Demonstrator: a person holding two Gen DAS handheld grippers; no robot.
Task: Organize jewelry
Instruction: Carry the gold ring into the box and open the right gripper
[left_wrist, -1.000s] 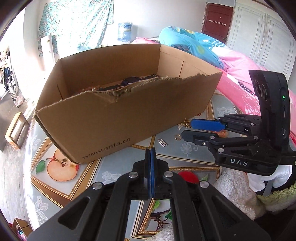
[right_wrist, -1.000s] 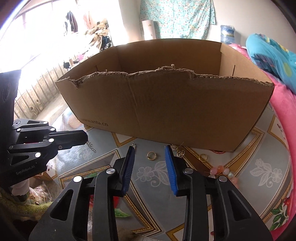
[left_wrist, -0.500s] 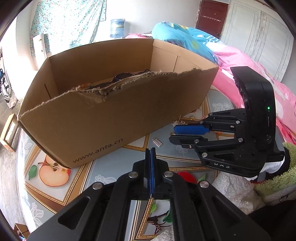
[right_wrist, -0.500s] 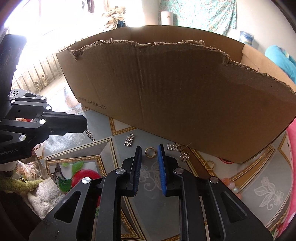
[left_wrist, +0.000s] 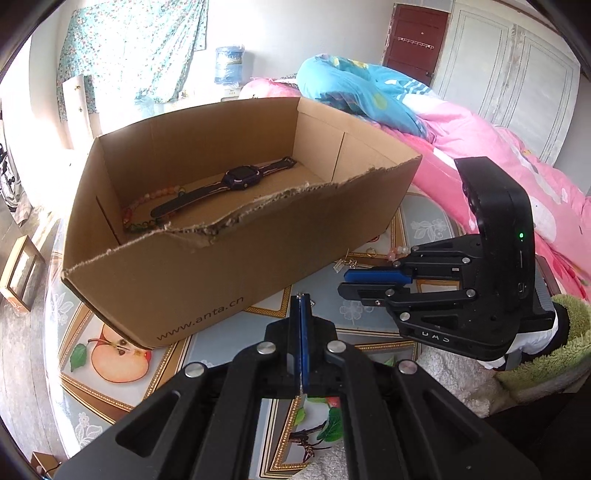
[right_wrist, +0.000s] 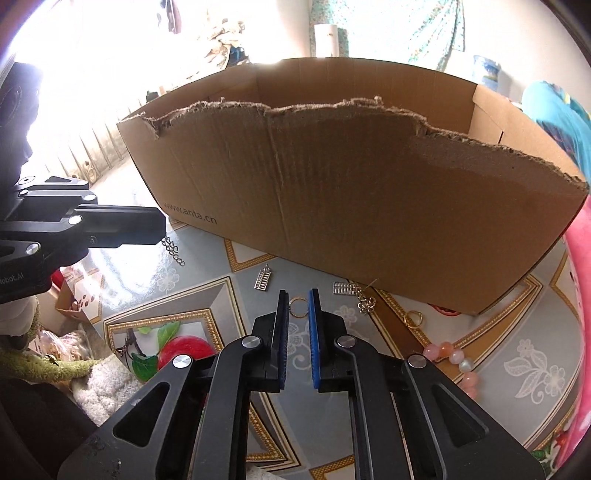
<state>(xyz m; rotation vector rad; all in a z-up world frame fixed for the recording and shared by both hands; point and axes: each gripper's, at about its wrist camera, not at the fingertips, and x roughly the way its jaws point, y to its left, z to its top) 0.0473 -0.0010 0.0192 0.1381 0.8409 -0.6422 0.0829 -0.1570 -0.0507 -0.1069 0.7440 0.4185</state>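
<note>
Closing on a small gold ring (right_wrist: 298, 307), my right gripper (right_wrist: 298, 295) has its blue pads drawn near each other, a narrow gap left between them; the ring lies on the table right at the fingertips, and I cannot tell whether the pads press on it yet. My left gripper (left_wrist: 300, 301) hangs just beside it with its jaws fully together and nothing between them. Both point down at the patterned tablecloth (right_wrist: 524, 354) in front of the torn cardboard box (left_wrist: 236, 280), which stands open-topped on the table. Inside the box lie a dark wristwatch (left_wrist: 236, 179) stretched along the floor and a beaded bracelet (left_wrist: 144, 210) at its left end. Outside it, along the near wall, more pieces are scattered on the cloth: a silver abacus-shaped charm (right_wrist: 263, 281) to the left of the ring, a second silver charm (right_wrist: 341, 288) with a tangle of chain (right_wrist: 365, 304) to the right, another gold ring (right_wrist: 413, 318) beyond that, and a strand of pink beads (right_wrist: 454, 360) near the right edge. A short silver chain (right_wrist: 173, 251) lies just past the tip of my left gripper.
</note>
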